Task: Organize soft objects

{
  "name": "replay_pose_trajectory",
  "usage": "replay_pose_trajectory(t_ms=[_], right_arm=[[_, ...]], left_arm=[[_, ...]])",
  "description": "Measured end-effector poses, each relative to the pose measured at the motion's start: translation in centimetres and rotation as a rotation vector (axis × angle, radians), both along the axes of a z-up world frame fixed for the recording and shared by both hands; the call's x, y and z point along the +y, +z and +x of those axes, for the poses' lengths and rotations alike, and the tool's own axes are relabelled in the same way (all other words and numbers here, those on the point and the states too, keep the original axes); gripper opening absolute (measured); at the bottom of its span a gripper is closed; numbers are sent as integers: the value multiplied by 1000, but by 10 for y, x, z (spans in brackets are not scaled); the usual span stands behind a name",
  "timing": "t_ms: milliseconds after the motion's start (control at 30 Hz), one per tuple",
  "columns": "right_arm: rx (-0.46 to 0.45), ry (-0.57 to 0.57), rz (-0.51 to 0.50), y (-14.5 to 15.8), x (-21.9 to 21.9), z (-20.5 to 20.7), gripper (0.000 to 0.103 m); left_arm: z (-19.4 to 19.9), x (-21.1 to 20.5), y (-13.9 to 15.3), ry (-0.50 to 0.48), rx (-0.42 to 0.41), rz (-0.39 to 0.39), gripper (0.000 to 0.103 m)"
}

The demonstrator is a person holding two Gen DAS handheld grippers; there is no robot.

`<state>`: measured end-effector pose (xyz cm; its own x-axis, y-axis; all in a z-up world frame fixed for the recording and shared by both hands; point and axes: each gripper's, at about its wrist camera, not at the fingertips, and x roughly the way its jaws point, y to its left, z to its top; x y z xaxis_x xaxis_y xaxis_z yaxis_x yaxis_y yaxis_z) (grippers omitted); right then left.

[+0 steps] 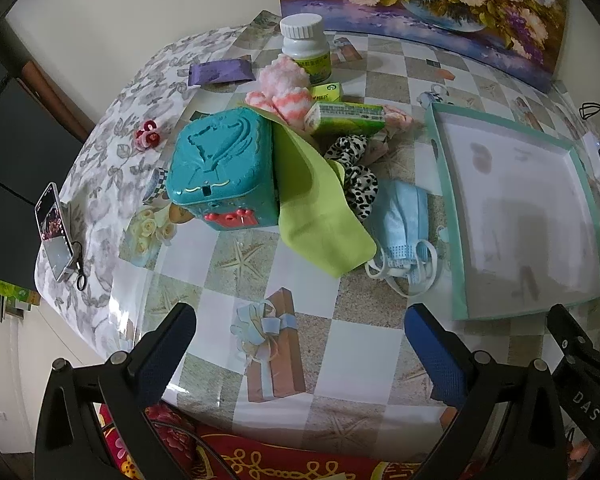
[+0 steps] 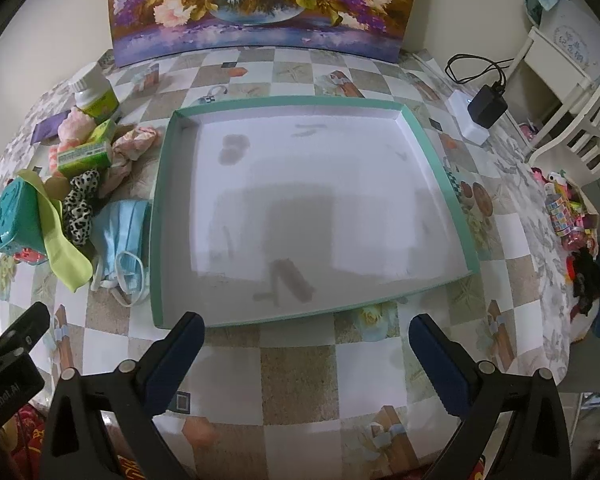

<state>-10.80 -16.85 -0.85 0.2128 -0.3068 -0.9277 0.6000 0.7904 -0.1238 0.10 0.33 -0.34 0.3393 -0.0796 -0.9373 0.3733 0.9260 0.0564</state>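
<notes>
flower painting (image 2: 260, 4), pill bottle (image 1: 306, 48), phone (image 1: 54, 232), black charger (image 2: 487, 106)

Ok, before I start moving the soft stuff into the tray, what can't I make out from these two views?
- Pink cloth, left wrist view: mostly behind the green carton.
- Leopard scrunchie: partly under the green cloth.
- Carton and bottle labels: too small to read.
- Tray marks: stain or print, unclear.
</notes>
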Motion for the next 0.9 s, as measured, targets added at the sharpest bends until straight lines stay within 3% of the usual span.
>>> replay_pose_trajectory(t_ms=[667,900], right_arm=[[-18,8,3,12,5,-7,103],[-29,13,-3,16,8,-8,103]], left_arm=[[-1,-3,-5,-6,34,11,103],[0,0,-3,5,8,-11,103]])
